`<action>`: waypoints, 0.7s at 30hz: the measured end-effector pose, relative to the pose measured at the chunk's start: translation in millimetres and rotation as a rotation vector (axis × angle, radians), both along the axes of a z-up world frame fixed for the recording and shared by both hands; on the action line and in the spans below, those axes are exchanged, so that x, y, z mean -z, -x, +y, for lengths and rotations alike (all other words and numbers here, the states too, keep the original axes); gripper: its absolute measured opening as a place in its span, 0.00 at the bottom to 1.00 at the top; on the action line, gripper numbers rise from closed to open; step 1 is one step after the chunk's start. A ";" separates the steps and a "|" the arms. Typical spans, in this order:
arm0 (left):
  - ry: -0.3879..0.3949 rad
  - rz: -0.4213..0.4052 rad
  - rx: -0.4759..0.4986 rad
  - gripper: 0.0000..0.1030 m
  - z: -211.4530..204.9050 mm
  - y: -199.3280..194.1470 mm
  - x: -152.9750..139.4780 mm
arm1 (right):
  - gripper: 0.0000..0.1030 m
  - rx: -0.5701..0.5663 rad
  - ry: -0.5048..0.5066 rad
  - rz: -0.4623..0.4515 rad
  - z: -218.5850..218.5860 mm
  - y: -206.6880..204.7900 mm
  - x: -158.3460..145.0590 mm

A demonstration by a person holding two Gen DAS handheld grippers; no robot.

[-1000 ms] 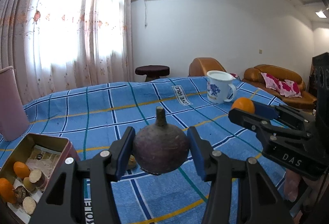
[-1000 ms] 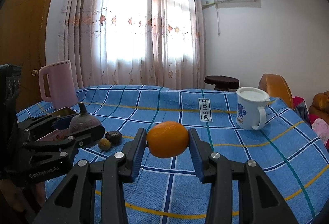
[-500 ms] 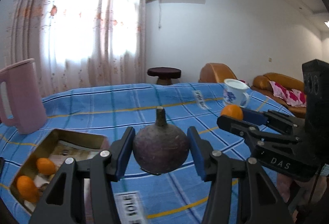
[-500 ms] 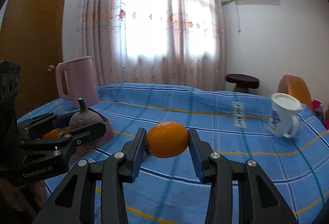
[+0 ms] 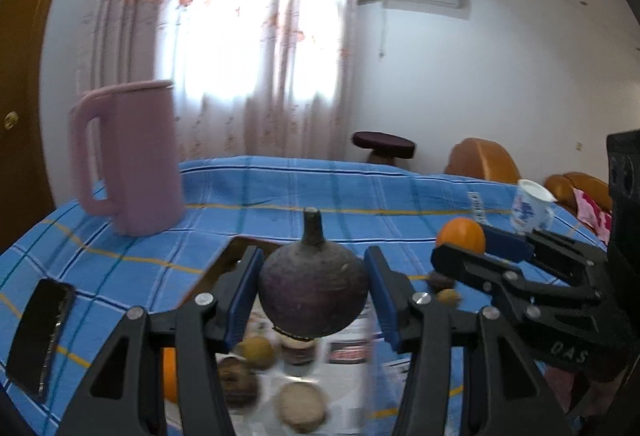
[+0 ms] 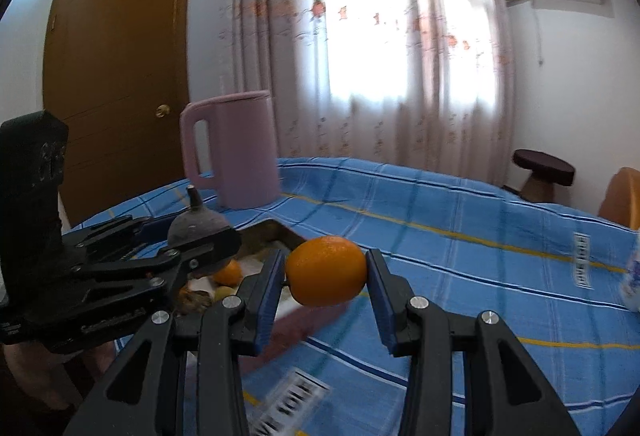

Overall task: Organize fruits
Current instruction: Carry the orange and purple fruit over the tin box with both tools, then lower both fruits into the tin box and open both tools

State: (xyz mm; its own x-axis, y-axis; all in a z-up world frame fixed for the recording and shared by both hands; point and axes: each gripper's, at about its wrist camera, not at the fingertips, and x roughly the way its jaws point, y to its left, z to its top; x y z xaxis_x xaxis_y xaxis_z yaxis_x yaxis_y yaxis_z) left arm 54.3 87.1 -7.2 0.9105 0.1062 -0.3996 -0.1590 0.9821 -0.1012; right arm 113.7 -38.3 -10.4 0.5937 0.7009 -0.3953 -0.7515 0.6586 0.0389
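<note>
My left gripper (image 5: 313, 294) is shut on a dark purple round fruit with a stem (image 5: 313, 292) and holds it above an open metal tin (image 5: 240, 248). The tin holds several fruits, among them an orange (image 5: 170, 376) and brown ones (image 5: 259, 350). My right gripper (image 6: 326, 278) is shut on an orange (image 6: 326, 271) and holds it just right of the tin (image 6: 280, 230). In the right wrist view the left gripper (image 6: 200, 240) with the purple fruit (image 6: 196, 224) is at the left. In the left wrist view the right gripper (image 5: 460, 248) with the orange (image 5: 460, 234) is at the right.
A pink jug (image 5: 128, 156) stands behind the tin on the blue checked cloth (image 5: 320, 196). A black phone (image 5: 40, 336) lies at the left. Two small brown fruits (image 5: 444, 288) lie on the cloth right of the tin. A white mug (image 5: 532, 206) stands far right.
Both grippers have swung left with their fruits. The tin has come under the left gripper, and the jug and phone have come into view.
</note>
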 end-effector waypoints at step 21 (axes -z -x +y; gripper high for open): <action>0.068 0.111 -0.120 0.53 63.5 1.1 33.0 | 0.43 -0.159 0.213 0.095 86.4 12.8 43.3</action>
State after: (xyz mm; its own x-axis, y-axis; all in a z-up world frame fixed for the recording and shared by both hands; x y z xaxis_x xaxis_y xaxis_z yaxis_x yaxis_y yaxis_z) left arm 53.2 150.6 -40.2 0.8428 0.1803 -0.5072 -0.2883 0.9469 -0.1424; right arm 100.9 48.1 -53.7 0.4364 0.6771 -0.5926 -0.8455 0.5338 -0.0127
